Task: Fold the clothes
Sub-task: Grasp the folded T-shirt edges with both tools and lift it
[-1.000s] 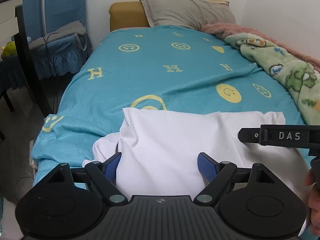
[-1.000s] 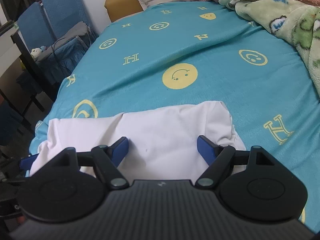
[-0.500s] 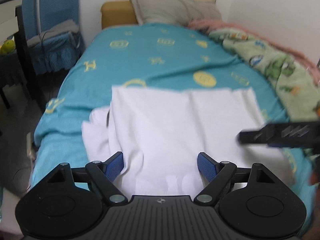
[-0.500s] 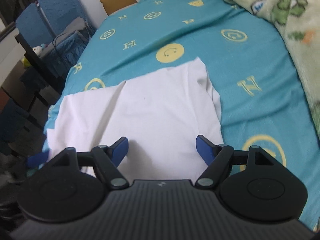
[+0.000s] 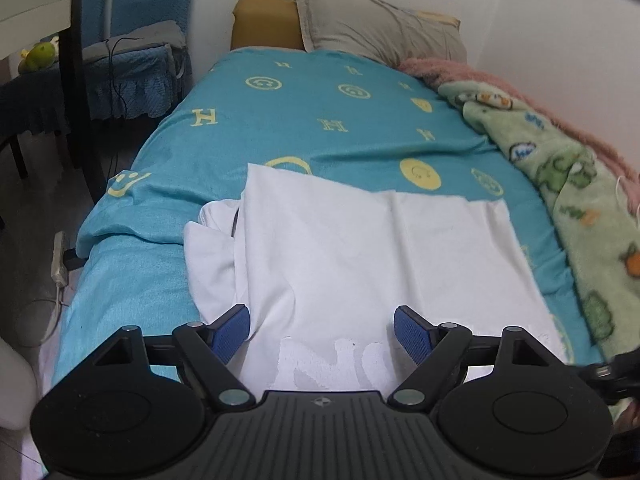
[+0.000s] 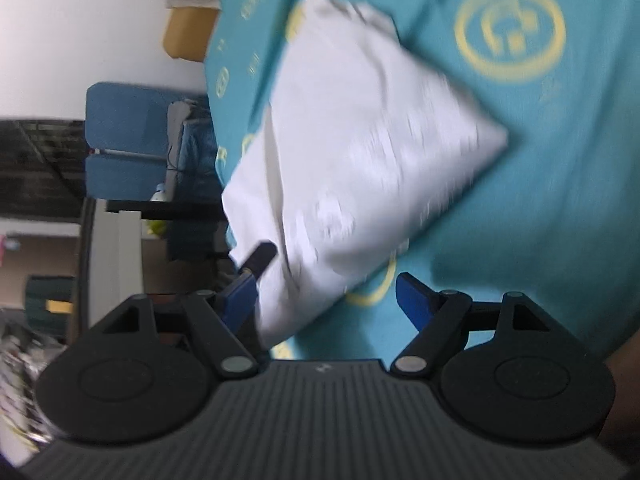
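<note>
A white garment (image 5: 360,256) lies spread flat on the teal bedsheet (image 5: 320,120), with a sleeve bunched at its left side. My left gripper (image 5: 322,330) is open and empty over the garment's near edge. In the blurred, rolled right wrist view the garment (image 6: 360,140) runs diagonally across the sheet. My right gripper (image 6: 326,300) is open and empty above its near corner. The left gripper's finger (image 6: 258,258) shows at the garment's left edge.
A grey pillow (image 5: 380,32) and a mustard cushion (image 5: 264,22) lie at the head of the bed. A green and pink blanket (image 5: 572,184) runs along the right side by the wall. Blue chairs (image 5: 132,64) and a dark table stand left of the bed.
Both grippers pulled back and rose, so more of the garment shows, now lying flat. The right gripper rolled sideways and swung off to the garment's right.
</note>
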A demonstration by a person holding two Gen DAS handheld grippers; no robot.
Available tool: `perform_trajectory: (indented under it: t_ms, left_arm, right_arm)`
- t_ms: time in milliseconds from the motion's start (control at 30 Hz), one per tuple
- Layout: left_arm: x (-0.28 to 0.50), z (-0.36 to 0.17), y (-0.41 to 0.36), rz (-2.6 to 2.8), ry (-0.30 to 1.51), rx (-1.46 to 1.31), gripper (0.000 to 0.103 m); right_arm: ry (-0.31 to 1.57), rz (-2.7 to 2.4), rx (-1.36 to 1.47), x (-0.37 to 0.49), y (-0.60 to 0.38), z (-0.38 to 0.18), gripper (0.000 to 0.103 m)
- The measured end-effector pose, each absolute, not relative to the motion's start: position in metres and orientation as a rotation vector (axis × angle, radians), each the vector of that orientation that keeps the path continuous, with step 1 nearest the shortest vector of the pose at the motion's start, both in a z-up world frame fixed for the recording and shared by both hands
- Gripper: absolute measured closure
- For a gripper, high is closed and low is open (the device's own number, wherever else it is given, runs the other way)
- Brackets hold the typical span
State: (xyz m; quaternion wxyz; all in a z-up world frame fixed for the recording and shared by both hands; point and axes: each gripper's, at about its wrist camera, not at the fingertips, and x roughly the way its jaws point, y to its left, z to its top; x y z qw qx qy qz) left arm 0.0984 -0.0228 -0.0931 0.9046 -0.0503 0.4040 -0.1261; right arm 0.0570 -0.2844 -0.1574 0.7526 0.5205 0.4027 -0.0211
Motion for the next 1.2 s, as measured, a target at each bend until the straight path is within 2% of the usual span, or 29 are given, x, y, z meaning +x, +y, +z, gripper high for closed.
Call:
perform_trajectory:
  t_ms: [133,267,300,433,467,767,1100,1200]
  left_arm:
    - [0.089,-0.078,-0.003,-0.276,0.815,-0.263,0.022]
    - [0.077,-0.064,0.015,-0.364,0.801,-0.453,0.022]
    - [0.075,-0.062,0.018,-0.399,0.804,-0.502,0.021]
    - [0.077,-0.077,0.015,-0.557,0.933,-0.676,0.021]
    - [0.078,-0.084,0.011,-0.589,0.974,-0.706,0.021]
    - [0.098,-0.142,-0.011,-0.581,1.194,-0.885,0.019]
    - [0.108,-0.170,0.043,-0.315,1.106,-1.152,0.024]
    - [0.110,-0.176,0.049,-0.263,1.098,-1.177,0.033]
  right_arm:
    - [0.896,-0.065,1.274,0.047,-0.283,-0.176,0.025]
    - [0.856,-0.167,1.309,0.049,-0.292,-0.188,0.051]
    - [0.850,-0.176,1.309,0.049,-0.292,-0.189,0.054]
    - [0.826,-0.178,1.275,0.051,-0.287,-0.185,0.084]
    - [0.816,-0.168,1.261,0.052,-0.285,-0.182,0.086]
    - [0.714,-0.090,1.245,0.053,-0.287,-0.160,0.090]
    - [0.641,-0.066,1.254,0.046,-0.297,-0.152,0.091]
    - [0.622,-0.061,1.240,0.046,-0.297,-0.149,0.091]
